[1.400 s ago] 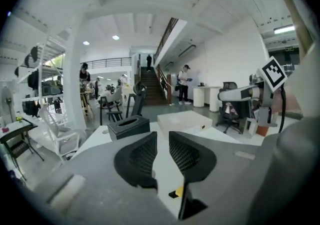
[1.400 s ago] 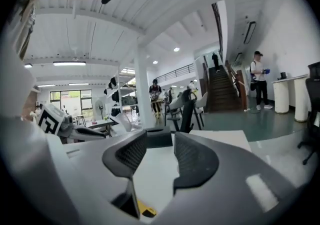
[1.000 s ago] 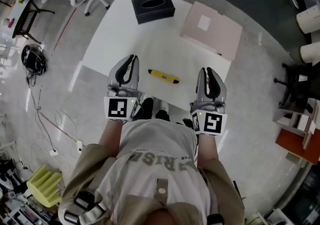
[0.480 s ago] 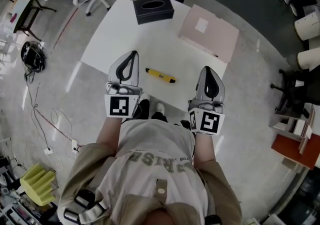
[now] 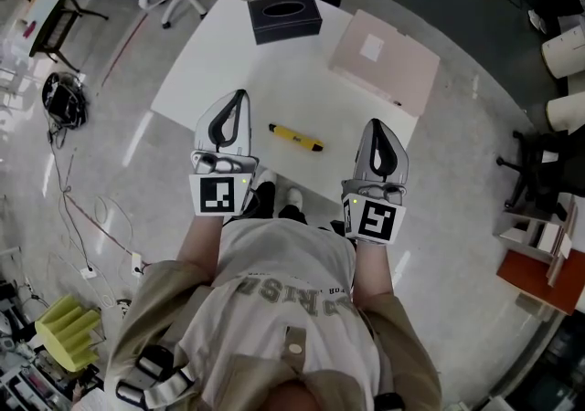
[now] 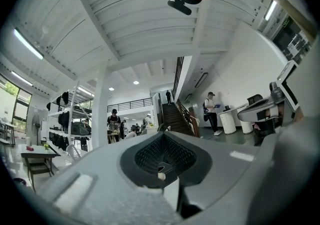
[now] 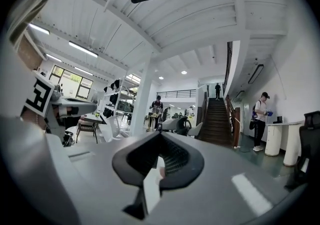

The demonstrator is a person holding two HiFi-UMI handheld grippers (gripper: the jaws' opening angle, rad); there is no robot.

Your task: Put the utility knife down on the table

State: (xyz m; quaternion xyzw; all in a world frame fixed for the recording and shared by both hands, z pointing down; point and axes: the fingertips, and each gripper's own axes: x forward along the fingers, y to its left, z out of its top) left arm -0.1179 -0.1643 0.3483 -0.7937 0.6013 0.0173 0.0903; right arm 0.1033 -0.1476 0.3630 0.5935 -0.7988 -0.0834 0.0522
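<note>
The left tongs [image 5: 239, 97] are held to the left of the utility knife [image 5: 295, 137], over the near part of the white surface [image 5: 206, 62]. In the left gripper view their jaws are seen pressed together, with nothing pinched between them. The utility knife, yellow with a dark end, is laid flat on the surface, between the two tongs and touched by neither. Beyond the knife and slightly to its left, a black tissue box [image 5: 286, 16] is set near the far edge. Beyond the knife to its right, a pink flat case [image 5: 384, 60] is laid. The right tongs [image 5: 376, 126] are held to the right of the knife, likewise pressed together and empty
</note>
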